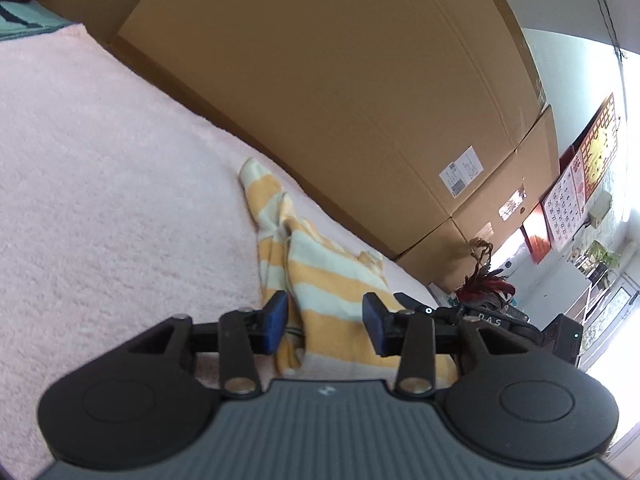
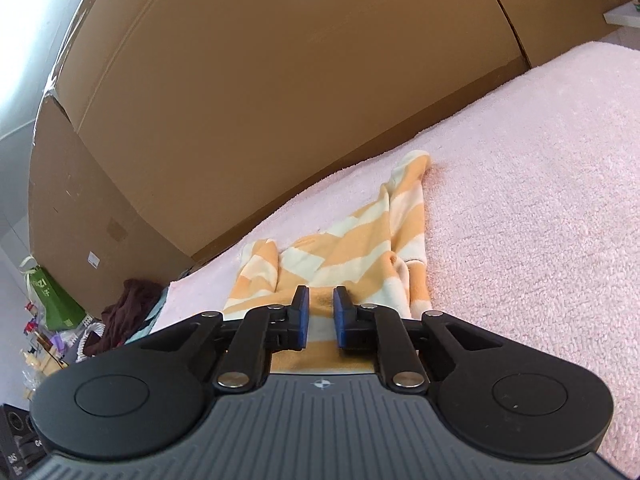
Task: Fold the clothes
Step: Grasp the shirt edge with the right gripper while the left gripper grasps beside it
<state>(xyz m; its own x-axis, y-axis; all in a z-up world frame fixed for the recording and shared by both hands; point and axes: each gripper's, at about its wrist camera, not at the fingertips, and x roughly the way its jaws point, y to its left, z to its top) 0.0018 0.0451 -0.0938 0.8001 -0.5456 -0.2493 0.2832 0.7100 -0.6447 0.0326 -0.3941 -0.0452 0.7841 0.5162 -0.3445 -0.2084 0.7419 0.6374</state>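
A yellow-and-white striped garment (image 1: 320, 276) lies crumpled on a pink fluffy blanket (image 1: 100, 200), close to the cardboard boxes. My left gripper (image 1: 325, 320) hovers low over the garment's near edge. Its blue pads (image 1: 276, 322) stand well apart, the cloth lies under the gap, and neither pad touches it. In the right wrist view the same garment (image 2: 360, 248) stretches away across the blanket (image 2: 520, 220), one sleeve pointing far. My right gripper (image 2: 321, 314) sits over the near hem with only a narrow slot between its pads (image 2: 302, 316). Striped cloth shows through the slot and is not pinched.
Large cardboard boxes (image 1: 340, 100) (image 2: 260, 100) wall off the far side of the blanket. A dark pile of clothes (image 2: 128, 312) and a green bag (image 2: 52, 300) sit off the blanket's left end. A teal striped cloth (image 1: 24, 20) lies at the far left corner.
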